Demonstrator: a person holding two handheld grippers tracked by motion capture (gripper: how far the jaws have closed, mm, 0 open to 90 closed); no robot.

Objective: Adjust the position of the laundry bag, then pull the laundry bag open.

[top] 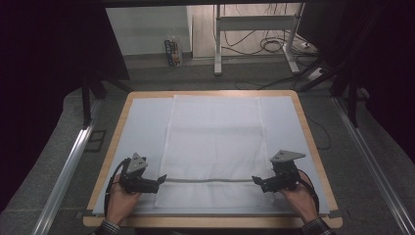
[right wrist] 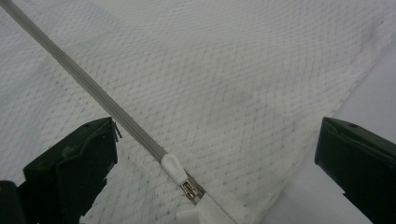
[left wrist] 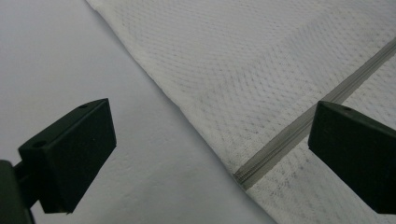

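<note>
Nearest the person, the left gripper [top: 161, 179] and the right gripper [top: 255, 180] hung low over the table, each with its jaws spread wide and nothing between them. Between the two lay the white mesh bag [top: 214, 142], flat on the pale table cover [top: 142, 122], and its grey zipper [top: 210, 180] ran straight from one claw toward the other.

In the left gripper view, the closed end of the zipper [left wrist: 243, 176] sat just ahead of the claw, between the jaws and nearer the right one, at the bag's edge. In the right gripper view, the white zipper pull [right wrist: 175, 167] lay just ahead of that claw, beside its left jaw, with the slider's metal body just past it.

The step looked like an unzipping about to begin. To do it well, the left claw should pin the bag's edge at the zipper's end so the mesh cannot bunch, while the right one pinches the pull squarely rather than the mesh, then draws along the zipper's line, kept low.

Beyond the claws the rest of the bag lay smooth to the table's far edge [top: 210, 92].
</note>
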